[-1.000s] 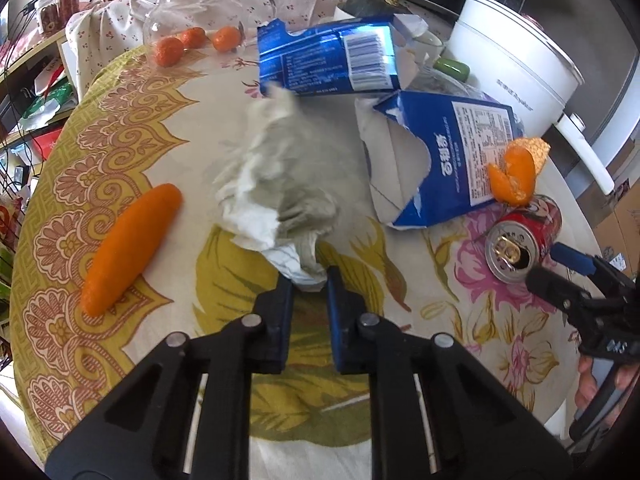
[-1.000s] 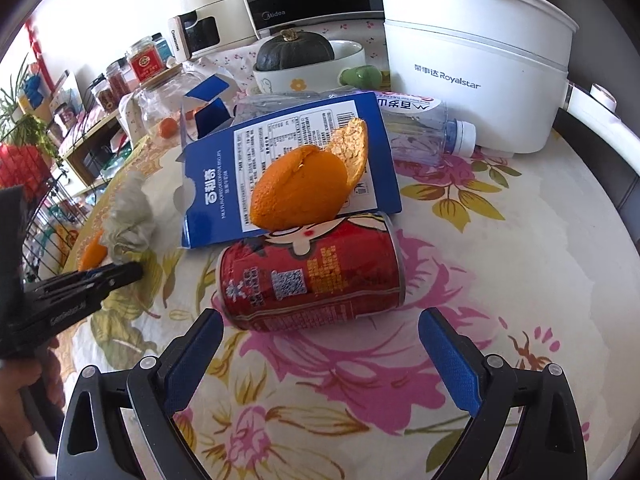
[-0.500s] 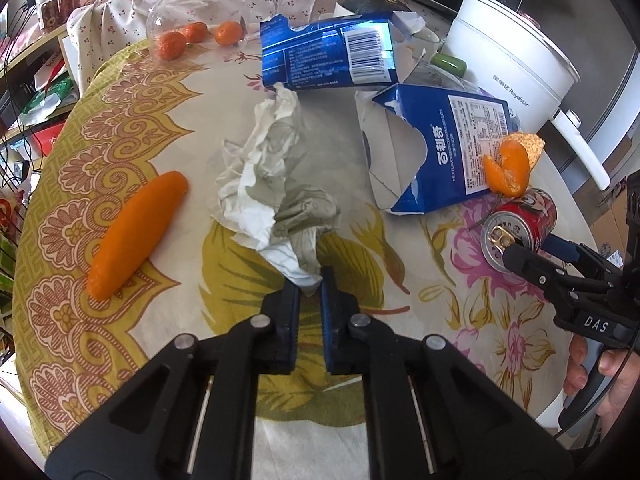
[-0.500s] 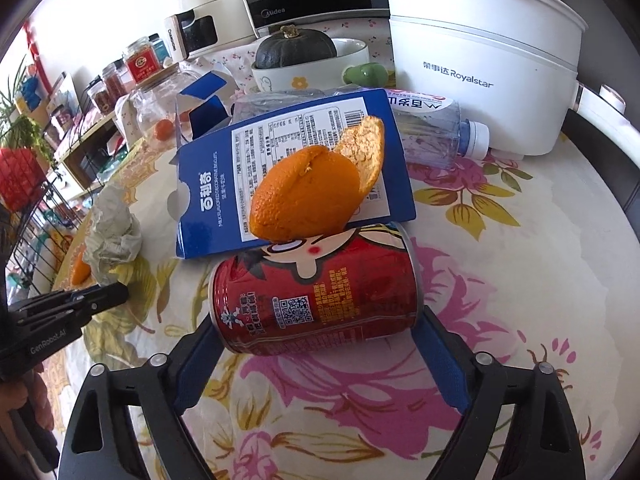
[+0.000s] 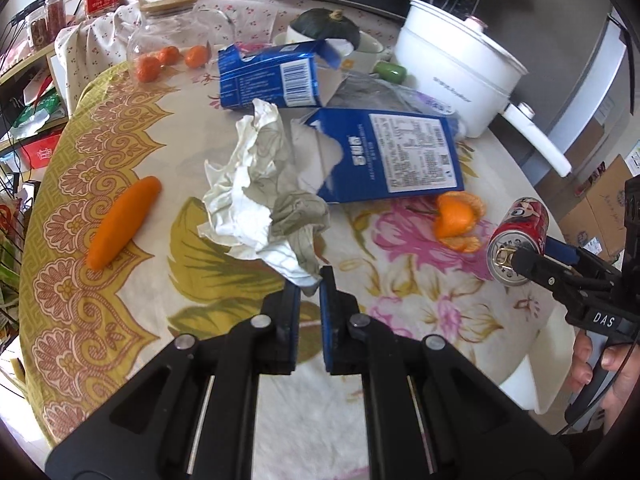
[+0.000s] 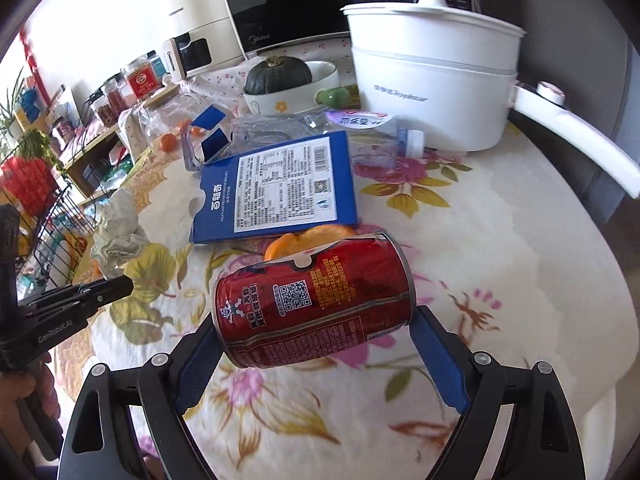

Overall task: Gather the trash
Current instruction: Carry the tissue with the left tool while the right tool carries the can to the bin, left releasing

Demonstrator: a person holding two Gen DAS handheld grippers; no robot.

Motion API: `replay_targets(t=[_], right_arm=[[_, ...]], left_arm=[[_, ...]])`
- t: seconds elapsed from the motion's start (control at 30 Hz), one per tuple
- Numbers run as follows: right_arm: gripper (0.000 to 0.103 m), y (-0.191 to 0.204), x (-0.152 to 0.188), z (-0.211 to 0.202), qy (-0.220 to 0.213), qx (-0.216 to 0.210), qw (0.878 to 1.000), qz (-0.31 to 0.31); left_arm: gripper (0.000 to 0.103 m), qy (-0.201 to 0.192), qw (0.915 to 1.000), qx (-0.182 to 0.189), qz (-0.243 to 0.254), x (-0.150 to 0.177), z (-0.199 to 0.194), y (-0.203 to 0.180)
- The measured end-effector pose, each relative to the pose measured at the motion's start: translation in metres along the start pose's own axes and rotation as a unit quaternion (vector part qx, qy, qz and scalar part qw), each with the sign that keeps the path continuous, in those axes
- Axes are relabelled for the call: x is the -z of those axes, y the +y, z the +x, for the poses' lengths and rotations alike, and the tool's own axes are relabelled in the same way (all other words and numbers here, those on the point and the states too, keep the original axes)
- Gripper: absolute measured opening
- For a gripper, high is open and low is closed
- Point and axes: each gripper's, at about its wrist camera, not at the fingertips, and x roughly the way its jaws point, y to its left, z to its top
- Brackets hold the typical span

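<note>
My left gripper (image 5: 309, 286) is shut on the near corner of a crumpled white tissue (image 5: 260, 196) and holds it just above the table. My right gripper (image 6: 316, 344) is shut on a red soda can (image 6: 312, 300), gripped end to end and lifted off the table; the can also shows in the left wrist view (image 5: 518, 240). An orange peel (image 5: 456, 220) lies on the cloth beside a flattened blue carton (image 5: 396, 156). A second blue carton (image 5: 272, 78) and a crushed clear water bottle (image 6: 320, 136) lie further back.
A carrot (image 5: 122, 222) lies at the left. A white electric pot (image 6: 432, 80), a bowl with a dark squash (image 6: 280, 80), a glass jar of small oranges (image 5: 168, 52) and appliances stand at the back. The table edge (image 6: 600, 280) curves at right.
My right gripper closed on the red can and lifted it off the table, uncovering the orange peel. My left gripper pulled the tissue back toward me.
</note>
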Motion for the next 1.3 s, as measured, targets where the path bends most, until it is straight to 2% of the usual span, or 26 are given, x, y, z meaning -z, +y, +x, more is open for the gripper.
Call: replay_targets(t=[0.37, 0.77, 1.0, 1.3], right_arm=[[0.091, -0.044, 0.030, -0.070, -0.008, 0.034, 0.999, 0.016], [0.092, -0.110, 0.063, -0.115, -0.003, 0.080, 0.996, 0.048], [0.092, -0.140, 0.077, -0.127, 0.016, 0.097, 0.993, 0.070], [0.092, -0.184, 0.105, -0.145, 0.038, 0.118, 0.987, 0.104]], left_arm=[[0.010, 0.003, 0.9977, 0.046, 0.049, 0.016, -0.023, -0.054], [0.010, 0.026, 0.9875, 0.099, 0.119, 0.035, -0.009, -0.149], [0.010, 0.041, 0.9775, 0.138, 0.154, 0.044, 0.001, -0.203], [0.010, 0.075, 0.9574, 0.183, 0.211, 0.073, 0.020, -0.276]])
